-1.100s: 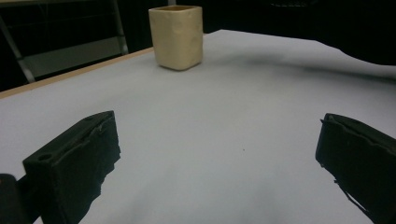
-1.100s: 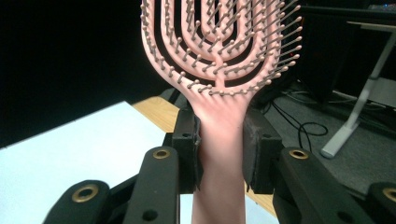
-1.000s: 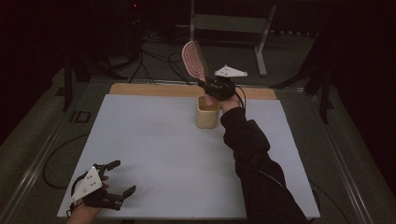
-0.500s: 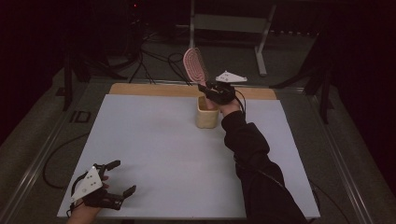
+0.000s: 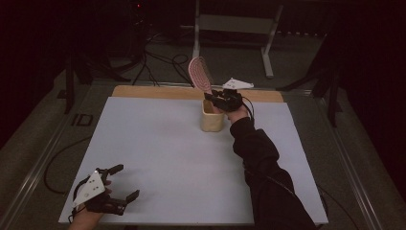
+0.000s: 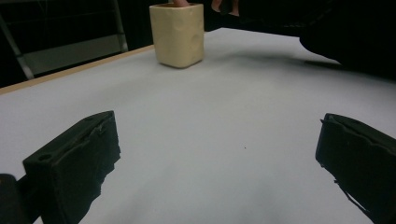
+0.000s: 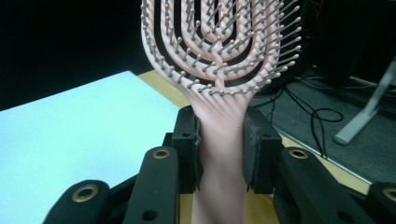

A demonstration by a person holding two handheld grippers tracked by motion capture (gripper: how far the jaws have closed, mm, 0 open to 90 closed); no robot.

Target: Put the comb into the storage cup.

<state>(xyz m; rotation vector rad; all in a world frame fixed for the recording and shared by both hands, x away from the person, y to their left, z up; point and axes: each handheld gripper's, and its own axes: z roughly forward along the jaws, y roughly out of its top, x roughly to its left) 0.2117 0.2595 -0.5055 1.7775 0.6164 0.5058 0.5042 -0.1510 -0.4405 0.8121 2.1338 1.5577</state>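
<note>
The left gripper point(image 5: 125, 182) lies low at the near left corner of the white table point(image 5: 158, 158), its jaws spread wide with nothing between them. In the left gripper view point(image 6: 217, 154) the two black jaws stand far apart over bare tabletop, and neither pad touches a thing. The hand point(image 5: 88, 218) that bears it is cut off by the bottom edge of the high view.

Farther right and toward the back of the table stands the cup point(image 5: 211, 117), a cream square-sided holder, upright, well apart from the left gripper. In the left gripper view the cup point(image 6: 178, 35) shows with a shallow dimple in its side; its top is cropped by the upper edge, so the inside cannot be seen from there. In the high view its opening is mostly covered by the right gripper, and I cannot tell whether anything sits inside.

Just right of and above the cup is the right gripper point(image 5: 216, 97), pinching the handle of a pink brush point(image 5: 200, 74). The right gripper view point(image 7: 220, 149) makes the grip plain: both pads press on the handle from either side, the brush point(image 7: 217, 51) head rising upright above them with its bristles toward the camera. In the high view the brush leans slightly left, its head over the table's back edge, its handle's lower end right over the cup's mouth; whether that end has entered the cup is hidden behind the gripper. The dark sleeve point(image 5: 268, 177) runs down to the bottom right.
</note>
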